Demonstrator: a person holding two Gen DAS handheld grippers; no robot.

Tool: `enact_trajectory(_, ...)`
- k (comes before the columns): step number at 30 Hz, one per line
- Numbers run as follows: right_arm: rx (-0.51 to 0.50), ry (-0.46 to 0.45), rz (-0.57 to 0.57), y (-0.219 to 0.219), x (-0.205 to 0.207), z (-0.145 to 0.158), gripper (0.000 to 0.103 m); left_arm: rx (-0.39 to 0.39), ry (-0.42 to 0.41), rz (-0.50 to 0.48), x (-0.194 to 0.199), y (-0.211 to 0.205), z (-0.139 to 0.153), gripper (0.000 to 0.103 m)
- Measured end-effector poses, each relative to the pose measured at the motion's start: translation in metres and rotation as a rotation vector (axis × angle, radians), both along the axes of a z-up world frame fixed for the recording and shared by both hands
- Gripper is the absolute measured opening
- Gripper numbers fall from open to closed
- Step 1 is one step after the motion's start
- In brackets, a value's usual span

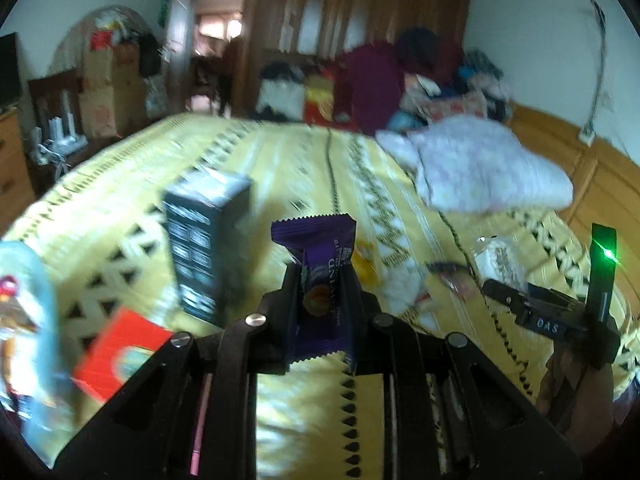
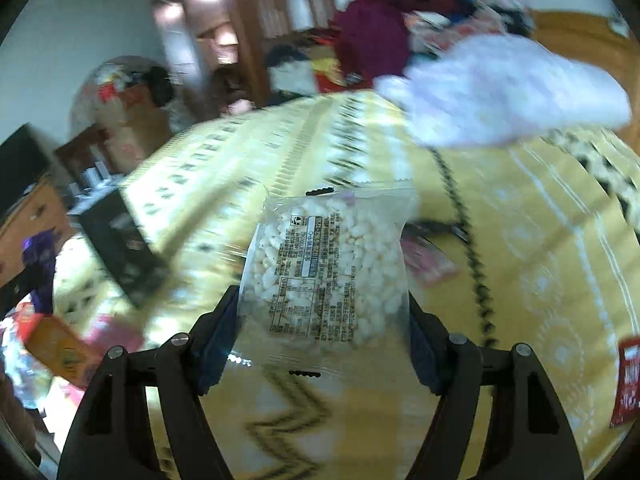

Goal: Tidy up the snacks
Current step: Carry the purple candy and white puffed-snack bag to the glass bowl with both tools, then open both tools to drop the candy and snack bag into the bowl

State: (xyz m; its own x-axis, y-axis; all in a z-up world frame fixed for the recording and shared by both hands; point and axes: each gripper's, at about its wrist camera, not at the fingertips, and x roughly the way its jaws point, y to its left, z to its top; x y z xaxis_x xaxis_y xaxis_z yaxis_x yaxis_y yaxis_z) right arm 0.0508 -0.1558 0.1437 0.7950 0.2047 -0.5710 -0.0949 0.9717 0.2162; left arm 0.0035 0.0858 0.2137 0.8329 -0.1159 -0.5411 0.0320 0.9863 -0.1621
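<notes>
My left gripper [image 1: 320, 300] is shut on a purple snack wrapper [image 1: 320, 264], held upright above the yellow patterned bedspread [image 1: 280, 152]. In the right wrist view my right gripper [image 2: 324, 320] is shut on a clear packet of white puffed rice [image 2: 324, 268], its pads pressing the packet's two sides. The packet hangs above the bedspread [image 2: 520, 220]. The right gripper's body [image 1: 560, 312] with a green light shows at the right edge of the left wrist view. A dark box [image 1: 208, 244] stands upright on the bed, left of the purple wrapper.
A red box [image 1: 120, 352] and a light blue packet [image 1: 24, 320] lie at the bed's left. Small wrappers [image 1: 496, 260] lie at the right, a red sachet [image 2: 626, 384] further right. A pale folded blanket [image 1: 488, 168] and piled clothes [image 1: 380, 80] sit at the far end.
</notes>
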Motion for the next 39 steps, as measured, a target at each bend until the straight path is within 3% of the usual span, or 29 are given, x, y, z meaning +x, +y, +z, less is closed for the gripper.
enact_trajectory(10,0.035,-0.122,0.377,0.186,-0.004,0.083,0.078,0.025,-0.059,0.318,-0.045,0.129,0.03,0.019)
enact_trajectory(15,0.054,-0.111,0.573,0.293,-0.013,0.095,0.078,0.012,-0.021,0.516,-0.068,0.207,0.024,0.019)
enact_trajectory(24,0.074,-0.014,0.839,0.451,-0.05,0.086,0.078,-0.007,0.112,0.718,-0.111,0.282,-0.011,0.019)
enact_trajectory(30,0.039,0.041,0.91,0.504,-0.08,0.063,0.078,-0.012,0.151,0.746,-0.13,0.303,-0.019,0.019)
enact_trajectory(39,0.006,0.06,0.914,0.517,-0.078,0.058,0.078,-0.043,0.155,0.737,-0.144,0.325,-0.022,0.02)
